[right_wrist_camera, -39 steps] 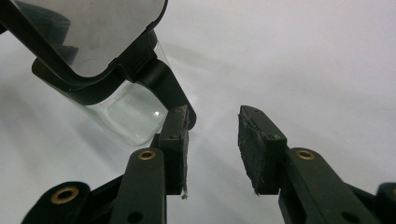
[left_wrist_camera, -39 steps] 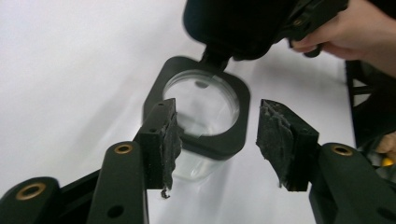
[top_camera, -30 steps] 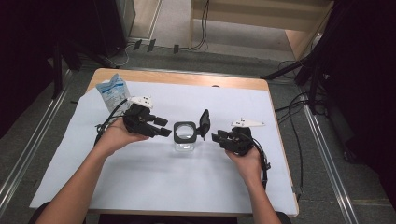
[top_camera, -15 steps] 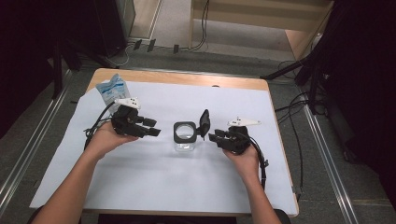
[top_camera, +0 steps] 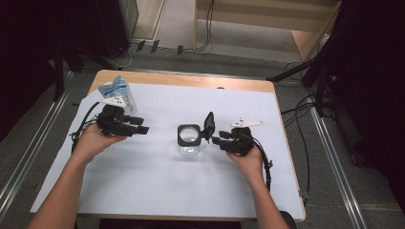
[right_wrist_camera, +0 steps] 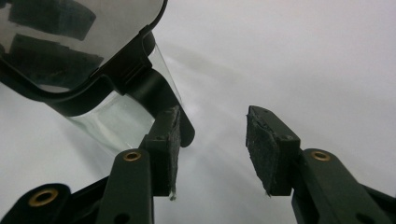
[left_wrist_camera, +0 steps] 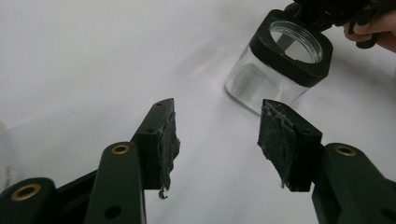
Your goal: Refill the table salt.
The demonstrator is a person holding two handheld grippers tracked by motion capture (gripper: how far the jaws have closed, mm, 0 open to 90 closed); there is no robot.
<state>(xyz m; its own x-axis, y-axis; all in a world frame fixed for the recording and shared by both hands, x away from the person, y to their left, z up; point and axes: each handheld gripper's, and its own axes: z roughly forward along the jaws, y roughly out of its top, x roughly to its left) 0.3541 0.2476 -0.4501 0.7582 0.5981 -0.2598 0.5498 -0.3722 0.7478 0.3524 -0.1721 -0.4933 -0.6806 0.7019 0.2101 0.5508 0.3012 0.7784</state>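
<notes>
A clear glass jar (top_camera: 189,139) with a black square collar stands mid-table, its hinged black lid (top_camera: 208,125) raised on the right side. My left gripper (top_camera: 140,125) is open and empty, a hand's width left of the jar and pointing at it. In the left gripper view (left_wrist_camera: 218,112) the jar (left_wrist_camera: 280,60) sits beyond the open jaws at upper right. My right gripper (top_camera: 217,140) is beside the lid hinge. Its jaws (right_wrist_camera: 212,116) have just been opening and hold nothing. The lid (right_wrist_camera: 79,42) and glass wall (right_wrist_camera: 116,121) lie just off the left jaw.
A blue-and-white pouch (top_camera: 117,93) stands at the far left of the white table cover (top_camera: 157,191), just behind my left hand. Cables trail from both grippers. The wooden table edge (top_camera: 191,78) runs along the back, with floor cables beyond it.
My left gripper has drawn away from the jar to the left, toward the pouch. My right hand stays beside the jar's lid.
</notes>
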